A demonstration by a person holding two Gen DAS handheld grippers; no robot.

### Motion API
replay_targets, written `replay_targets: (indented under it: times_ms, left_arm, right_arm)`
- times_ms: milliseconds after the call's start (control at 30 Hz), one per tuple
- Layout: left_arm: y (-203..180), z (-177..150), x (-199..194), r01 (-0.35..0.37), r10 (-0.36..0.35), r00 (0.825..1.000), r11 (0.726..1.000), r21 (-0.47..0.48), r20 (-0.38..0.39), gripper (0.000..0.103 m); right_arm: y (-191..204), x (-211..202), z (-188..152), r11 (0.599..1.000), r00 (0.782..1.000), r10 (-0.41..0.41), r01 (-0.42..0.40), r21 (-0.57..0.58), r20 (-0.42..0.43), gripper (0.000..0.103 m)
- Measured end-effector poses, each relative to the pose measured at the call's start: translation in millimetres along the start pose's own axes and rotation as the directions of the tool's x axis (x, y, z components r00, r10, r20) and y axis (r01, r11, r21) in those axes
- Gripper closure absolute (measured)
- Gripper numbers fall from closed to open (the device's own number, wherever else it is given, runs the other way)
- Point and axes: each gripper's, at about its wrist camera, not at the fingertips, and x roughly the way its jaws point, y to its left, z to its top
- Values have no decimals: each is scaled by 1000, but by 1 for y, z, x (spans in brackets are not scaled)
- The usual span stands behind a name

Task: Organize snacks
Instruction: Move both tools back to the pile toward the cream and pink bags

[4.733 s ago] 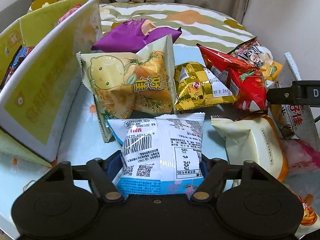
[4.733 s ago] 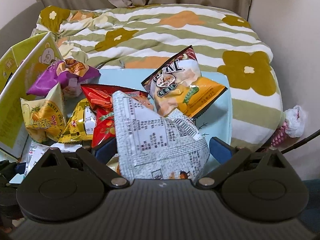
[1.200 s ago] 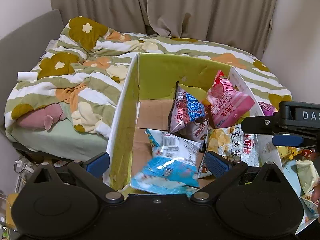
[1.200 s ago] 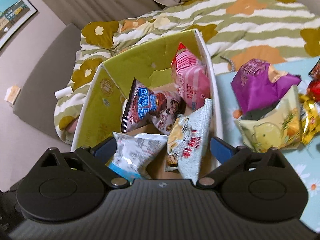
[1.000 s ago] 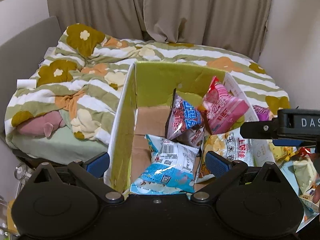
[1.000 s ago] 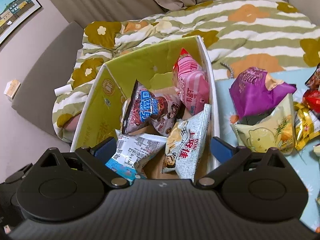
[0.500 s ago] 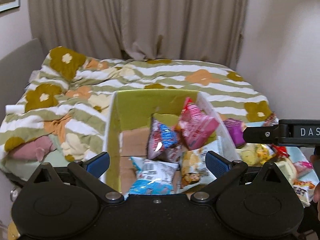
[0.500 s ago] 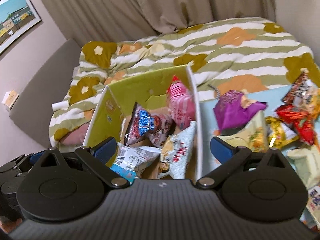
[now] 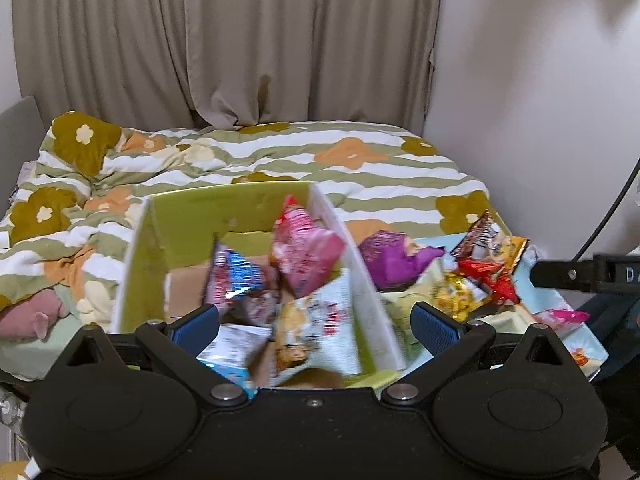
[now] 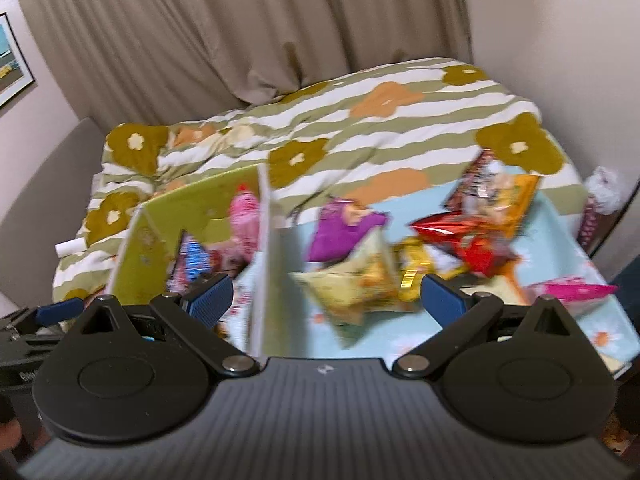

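Note:
A green-lined cardboard box (image 9: 140, 256) holds several snack bags: a pink one (image 9: 304, 256), a blue-and-red one (image 9: 236, 276), a white one with red print (image 9: 320, 332) and a white-and-blue one (image 9: 230, 346). The box also shows in the right wrist view (image 10: 272, 280). Loose bags lie on the light blue table (image 10: 560, 240): purple (image 10: 340, 234), pale yellow (image 10: 360, 288), gold (image 10: 412, 270), red (image 10: 460, 240) and a brown-orange one (image 10: 496, 192). My left gripper (image 9: 314, 324) is open and empty, above the box's near end. My right gripper (image 10: 326, 300) is open and empty, above the box's right wall.
A bed with a striped flower quilt (image 9: 280, 160) lies behind the box and table, with beige curtains (image 9: 240, 40) at the back. A pink packet (image 10: 572, 292) lies at the table's right side. The other gripper's body (image 9: 584, 276) juts in from the right.
Both grippers let go of their white bags into the box. Since then both have drawn back and risen, and the right view has swung right toward the table.

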Motion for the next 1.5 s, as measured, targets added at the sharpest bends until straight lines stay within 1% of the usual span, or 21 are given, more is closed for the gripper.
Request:
replay_targets:
  times_ms: [133, 233, 500, 700, 800, 900, 1100, 1233, 1433, 1500]
  left_arm:
    - [-37, -1, 10, 14, -15, 1000, 1000, -25, -22, 0]
    - [-68, -3, 20, 19, -20, 999, 1000, -25, -45, 0]
    - [-148, -9, 57, 22, -25, 995, 999, -42, -96, 0]
    - [-190, -17, 91, 37, -49, 987, 996, -78, -153, 0]
    - [-208, -17, 108, 40, -53, 983, 996, -78, -175, 0]
    - [-220, -16, 126, 46, -61, 978, 996, -78, -197, 0]
    - [-242, -15, 170, 58, -74, 964, 996, -67, -256, 0]
    - [-255, -16, 195, 68, -78, 953, 997, -44, -292, 0]
    - [-269, -19, 224, 49, -47, 943, 999, -2, -330, 0]
    - [-271, -22, 232, 42, -33, 937, 999, 17, -347, 1]
  right_arm:
    - [-46, -6, 1, 1000, 999, -24, 23, -18, -22, 0]
    - [-81, -9, 2, 999, 999, -33, 32, -29, -37, 0]
    - [-165, 2, 4, 996, 996, -22, 15, -86, -84, 0]
    - [-211, 23, 6, 988, 993, -2, -16, -153, -119, 0]
    - [-226, 33, 4, 984, 989, 7, -33, -177, -147, 0]
    - [-234, 44, 3, 979, 984, 33, -67, -191, -174, 0]
    - [-236, 68, -5, 960, 975, 61, -116, -254, -214, 0]
    - [-237, 82, -6, 951, 973, 68, -131, -281, -223, 0]
    - [-241, 103, -9, 948, 963, 81, -154, -278, -258, 0]
    - [-241, 107, -10, 943, 958, 88, -168, -287, -271, 5]
